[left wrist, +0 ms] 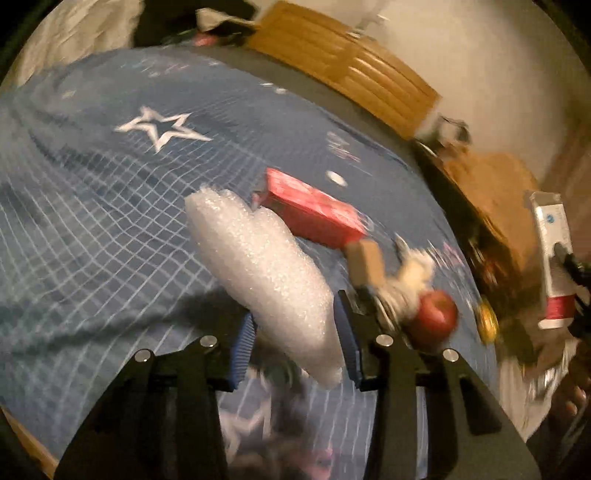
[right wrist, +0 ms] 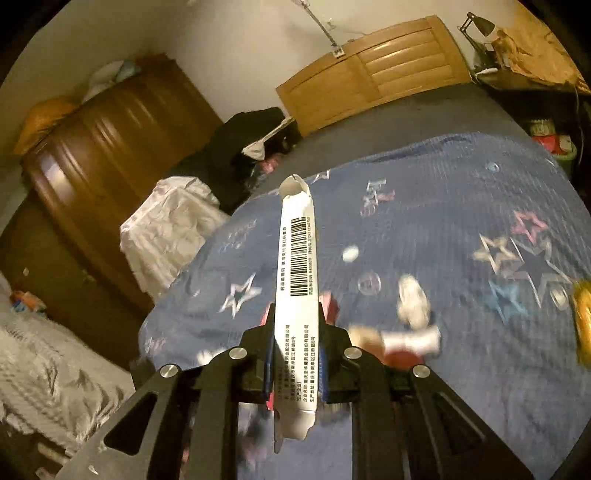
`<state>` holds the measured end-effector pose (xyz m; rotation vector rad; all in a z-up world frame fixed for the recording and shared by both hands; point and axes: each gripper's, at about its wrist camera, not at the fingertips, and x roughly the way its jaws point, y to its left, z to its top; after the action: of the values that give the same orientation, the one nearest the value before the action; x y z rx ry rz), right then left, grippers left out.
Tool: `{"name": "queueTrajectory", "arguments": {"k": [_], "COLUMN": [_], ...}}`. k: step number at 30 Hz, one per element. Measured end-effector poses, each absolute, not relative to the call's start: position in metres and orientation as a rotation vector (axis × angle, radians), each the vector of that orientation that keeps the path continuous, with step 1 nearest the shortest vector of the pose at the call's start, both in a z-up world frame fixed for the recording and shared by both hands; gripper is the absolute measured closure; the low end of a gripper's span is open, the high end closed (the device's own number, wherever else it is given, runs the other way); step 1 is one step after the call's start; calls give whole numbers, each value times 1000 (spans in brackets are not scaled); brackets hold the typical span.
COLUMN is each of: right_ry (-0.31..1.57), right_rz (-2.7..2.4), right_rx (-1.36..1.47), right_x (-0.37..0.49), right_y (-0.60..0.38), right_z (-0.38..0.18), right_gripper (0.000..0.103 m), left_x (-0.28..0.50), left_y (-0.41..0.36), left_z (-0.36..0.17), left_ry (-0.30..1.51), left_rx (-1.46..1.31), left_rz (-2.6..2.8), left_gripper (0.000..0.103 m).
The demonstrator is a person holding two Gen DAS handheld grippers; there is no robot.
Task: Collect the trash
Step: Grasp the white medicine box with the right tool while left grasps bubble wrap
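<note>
My left gripper (left wrist: 295, 332) is shut on a white foam sheet (left wrist: 258, 266) and holds it above the blue star blanket (left wrist: 110, 206). My right gripper (right wrist: 295, 354) is shut on a long white carton with a barcode (right wrist: 297, 280); the carton also shows at the right edge of the left wrist view (left wrist: 554, 258). On the blanket lie a red box (left wrist: 314, 210), a small brown cardboard piece (left wrist: 365, 264), crumpled white paper (left wrist: 413, 273), a red apple (left wrist: 436, 310) and a yellow object (left wrist: 489, 319).
A wooden headboard (right wrist: 369, 70) stands at the back. A brown wardrobe (right wrist: 99, 147) stands to the left, with white bedding (right wrist: 170, 229) beside it. A brown paper bag (left wrist: 491, 192) sits at the bed's right side. A desk lamp (right wrist: 478, 20) stands at the far right.
</note>
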<state>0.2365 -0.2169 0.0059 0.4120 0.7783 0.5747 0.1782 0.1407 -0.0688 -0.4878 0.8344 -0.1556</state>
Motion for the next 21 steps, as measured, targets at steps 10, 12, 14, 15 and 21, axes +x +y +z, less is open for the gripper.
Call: {"name": "queueTrajectory", "arguments": {"k": [10, 12, 14, 15, 21], "right_ry": [1004, 1007, 992, 978, 936], "right_rz": [361, 331, 315, 319, 324], "right_rx": [361, 366, 339, 333, 349], "right_x": [109, 102, 99, 98, 92], "right_y": [-283, -290, -290, -290, -283], "right_z": [-118, -135, -141, -142, -146], "right_gripper": [84, 84, 82, 82, 65], "left_x": [136, 141, 140, 140, 143], "left_y": [106, 92, 83, 82, 72], "left_z": [-91, -103, -108, -108, -101], "left_ry": [923, 943, 922, 911, 882], "left_rx": [-328, -263, -243, -253, -213], "left_rz": [-447, -428, -419, -408, -310], "left_gripper": [65, 65, 61, 58, 49]}}
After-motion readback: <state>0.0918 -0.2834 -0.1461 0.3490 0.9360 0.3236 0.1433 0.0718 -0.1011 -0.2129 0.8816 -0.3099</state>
